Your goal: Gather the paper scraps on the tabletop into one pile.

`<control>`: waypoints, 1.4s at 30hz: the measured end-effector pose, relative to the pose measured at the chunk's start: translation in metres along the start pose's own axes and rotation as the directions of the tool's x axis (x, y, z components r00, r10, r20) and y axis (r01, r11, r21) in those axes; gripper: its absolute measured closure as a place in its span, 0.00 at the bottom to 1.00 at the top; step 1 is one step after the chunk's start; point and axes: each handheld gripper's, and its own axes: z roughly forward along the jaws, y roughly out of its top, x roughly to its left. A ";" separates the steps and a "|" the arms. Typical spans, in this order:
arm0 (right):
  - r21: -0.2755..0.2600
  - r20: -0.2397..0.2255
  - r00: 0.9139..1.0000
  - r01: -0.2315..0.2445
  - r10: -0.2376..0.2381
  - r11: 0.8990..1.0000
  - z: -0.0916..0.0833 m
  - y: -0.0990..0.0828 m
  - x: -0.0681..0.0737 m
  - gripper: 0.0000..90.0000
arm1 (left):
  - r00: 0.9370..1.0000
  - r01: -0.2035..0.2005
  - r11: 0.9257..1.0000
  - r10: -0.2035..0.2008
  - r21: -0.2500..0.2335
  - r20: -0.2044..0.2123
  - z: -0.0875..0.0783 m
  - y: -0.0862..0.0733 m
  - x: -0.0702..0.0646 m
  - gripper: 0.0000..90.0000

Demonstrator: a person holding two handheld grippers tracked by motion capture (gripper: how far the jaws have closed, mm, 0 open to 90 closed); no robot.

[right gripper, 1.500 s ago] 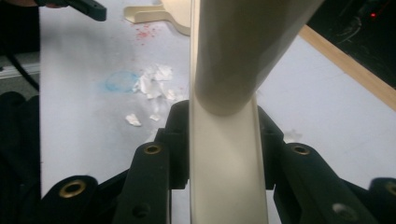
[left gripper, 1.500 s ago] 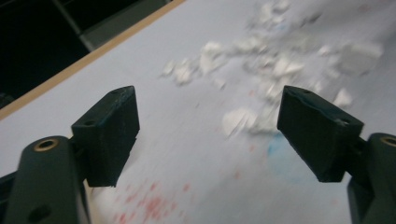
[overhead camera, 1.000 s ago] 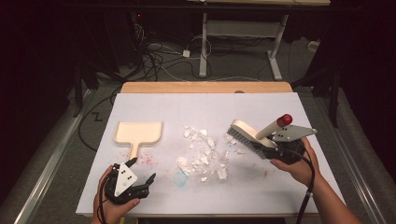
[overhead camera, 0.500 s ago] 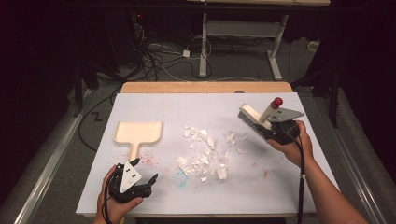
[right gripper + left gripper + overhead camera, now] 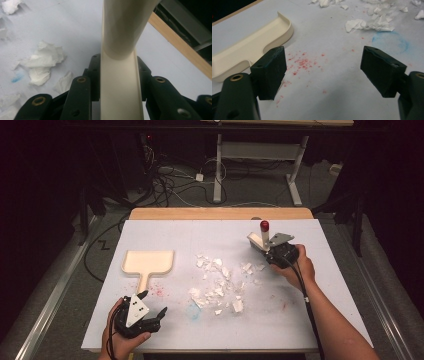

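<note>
A white, matte sheet covers the desk (image 5: 165, 232), with a strip of bare pale wood showing along its far edge. Near the middle lies a loose scatter of torn, crumpled white paper scraps (image 5: 217, 282), soft-edged and irregular. A faint blue ring stain (image 5: 390, 42) and a sprinkle of fine red specks (image 5: 300, 62) mark the sheet near the front left.

A cream plastic dustpan (image 5: 147, 262) lies flat to the left of the scraps, a shallow rectangular tray with a raised, rounded rim and a short straight handle pointing toward the person.

The left hand-held gripper (image 5: 150, 307) rests low at the front left of the desk, held in the person's left hand (image 5: 117, 337). Its two blocky black jaws stand wide apart with nothing between them, aimed over the red specks, with the dustpan handle just beside the left jaw.

The right hand-held gripper (image 5: 267, 251) sits to the right of the scraps, in the person's right hand (image 5: 297, 267). Its jaws are clamped on the smooth, cream handle of a brush (image 5: 121, 75), which broadens from a flat bar into a rounded shaft. In the high view the brush (image 5: 261, 237) stands nearly upright, its handle topped with a dark red rounded cap. The brush head is close above the desk; whether it touches cannot be told.
</note>
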 end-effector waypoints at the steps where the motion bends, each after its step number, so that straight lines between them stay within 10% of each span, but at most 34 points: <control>1: -0.001 -0.010 1.000 0.016 -0.016 1.000 0.001 0.001 0.005 0.75 | 1.000 0.000 1.000 0.000 0.000 0.000 0.000 0.000 0.000 0.22; 13: -0.065 -0.142 0.989 0.033 -0.042 0.997 -0.018 0.009 0.058 0.75 | 1.000 -0.009 1.000 0.009 0.019 0.001 -0.001 -0.001 -0.004 0.22; 24: -0.138 -0.269 0.952 0.110 -0.144 0.984 -0.054 0.012 0.102 0.75 | 1.000 -0.019 1.000 0.018 0.019 0.014 0.000 0.000 -0.006 0.22; 42: -0.228 -0.220 0.974 0.004 -0.055 0.974 -0.085 0.013 0.061 0.75 | 1.000 -0.026 1.000 0.026 0.014 0.009 -0.002 0.000 -0.005 0.22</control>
